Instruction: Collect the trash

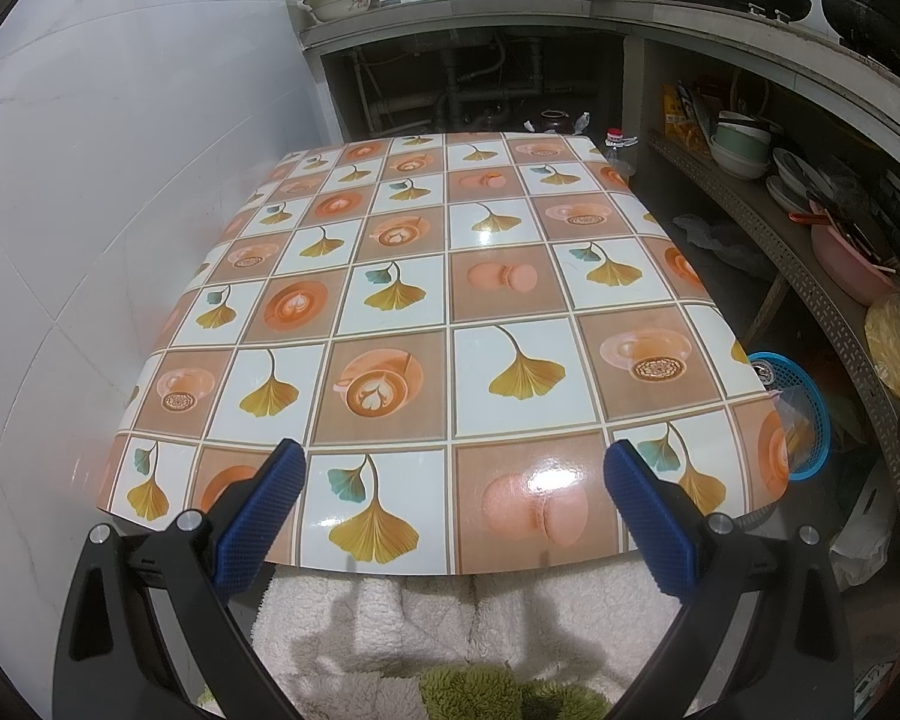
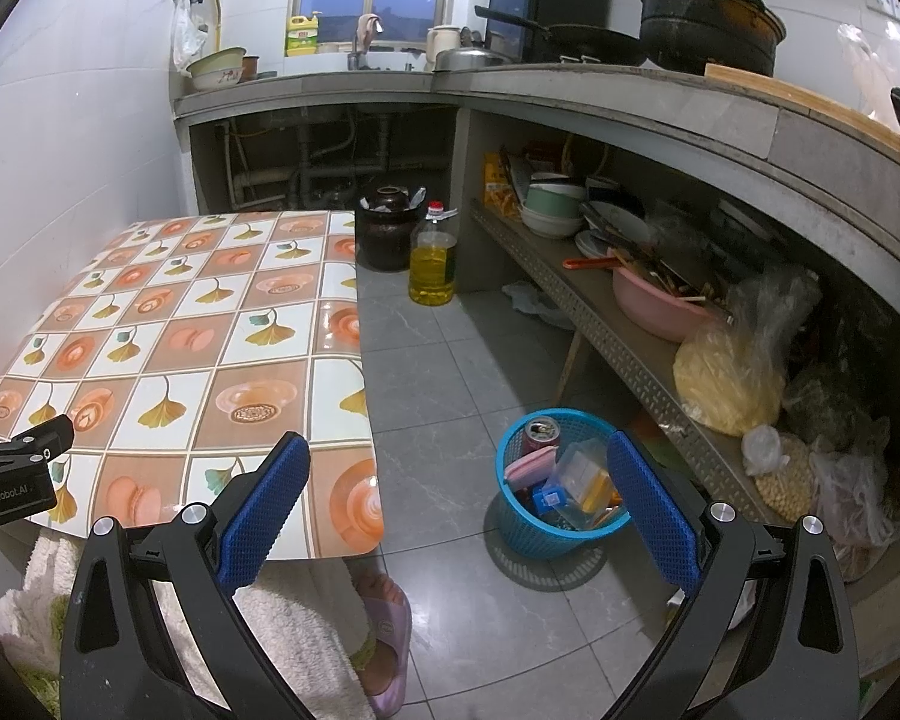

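A blue plastic basket (image 2: pixel 525 525) stands on the grey floor right of the table; inside lie a drink can (image 2: pixel 541 429), a pink pouch (image 2: pixel 528 465), a clear plastic box (image 2: pixel 582 471) and a small blue box (image 2: pixel 551 498). The same basket (image 1: pixel 807 414) peeks past the table's right edge in the left wrist view. My left gripper (image 1: pixel 453 510) hangs open over the near edge of the patterned table (image 1: pixel 450 300), nothing between its blue pads. My right gripper (image 2: pixel 456 501) is open above the floor between table corner and basket, holding nothing. The left gripper's body (image 2: pixel 15 474) shows at the far left.
A low shelf (image 2: pixel 600 324) on the right holds bowls, a pink basin (image 2: pixel 660 306) and plastic bags of food. An oil bottle (image 2: pixel 432 264) and a dark jar (image 2: pixel 387 228) stand on the floor beyond the table. A person's foot in a pink slipper (image 2: pixel 387 642) is below.
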{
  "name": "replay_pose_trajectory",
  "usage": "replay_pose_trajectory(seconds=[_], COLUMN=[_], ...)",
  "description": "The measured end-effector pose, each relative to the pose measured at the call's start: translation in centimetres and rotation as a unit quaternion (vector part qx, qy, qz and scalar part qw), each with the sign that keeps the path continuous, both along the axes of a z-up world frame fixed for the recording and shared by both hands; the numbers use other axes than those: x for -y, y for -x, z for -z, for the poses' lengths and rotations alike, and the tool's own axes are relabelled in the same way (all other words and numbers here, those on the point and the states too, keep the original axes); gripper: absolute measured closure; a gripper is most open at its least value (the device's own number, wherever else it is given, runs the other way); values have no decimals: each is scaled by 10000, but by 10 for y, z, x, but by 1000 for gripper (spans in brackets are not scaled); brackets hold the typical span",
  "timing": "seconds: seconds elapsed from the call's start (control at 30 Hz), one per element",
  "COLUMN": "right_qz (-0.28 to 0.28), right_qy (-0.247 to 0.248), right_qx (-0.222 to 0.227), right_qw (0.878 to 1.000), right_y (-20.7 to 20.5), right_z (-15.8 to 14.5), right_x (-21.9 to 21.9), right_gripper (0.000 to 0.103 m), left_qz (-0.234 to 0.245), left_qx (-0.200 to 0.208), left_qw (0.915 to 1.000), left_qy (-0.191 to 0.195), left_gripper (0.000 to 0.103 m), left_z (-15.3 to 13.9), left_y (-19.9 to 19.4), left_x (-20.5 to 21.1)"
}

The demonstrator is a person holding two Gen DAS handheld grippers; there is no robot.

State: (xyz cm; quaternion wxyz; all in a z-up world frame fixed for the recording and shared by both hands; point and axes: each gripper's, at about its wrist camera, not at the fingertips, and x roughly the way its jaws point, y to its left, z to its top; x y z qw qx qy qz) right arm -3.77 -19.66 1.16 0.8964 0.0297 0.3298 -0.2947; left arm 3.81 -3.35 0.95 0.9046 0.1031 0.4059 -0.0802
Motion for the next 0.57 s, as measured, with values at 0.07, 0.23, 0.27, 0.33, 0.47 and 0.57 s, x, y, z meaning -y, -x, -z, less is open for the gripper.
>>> replay_pose_trajectory(seconds=[0.07, 0.23, 0.27, 0.33, 0.47, 0.57], right_qz=[5, 3, 7, 2, 1, 4], right_qy=[-3, -3, -2, -9, -5, -9], right_qx=[-1, -2, -2, -2, 7, 2], right_qw=[10000, 10000, 10000, 10000, 10000, 10000], right_y=[1, 0, 1, 1, 0, 1], right_z=[0, 0, 0, 0, 0, 0], right_x=[1, 0, 0, 0, -1, 0], right_gripper=[8, 8, 8, 8, 8, 8], left_qz=[5, 3, 6, 6, -3, 7], left_qx=[-2, -3, -3, -2, -9, -3], left_qw=[10000, 10000, 10000, 10000, 10000, 10000], left_qy=[-5, -2, 1, -4, 6, 2], left_gripper=[5, 5, 5, 5, 5, 5], left_z=[0, 0, 0, 0, 1, 1], left_y=[-1, -1, 0, -1, 1, -1], left_x=[0, 0, 0, 0, -1, -1])
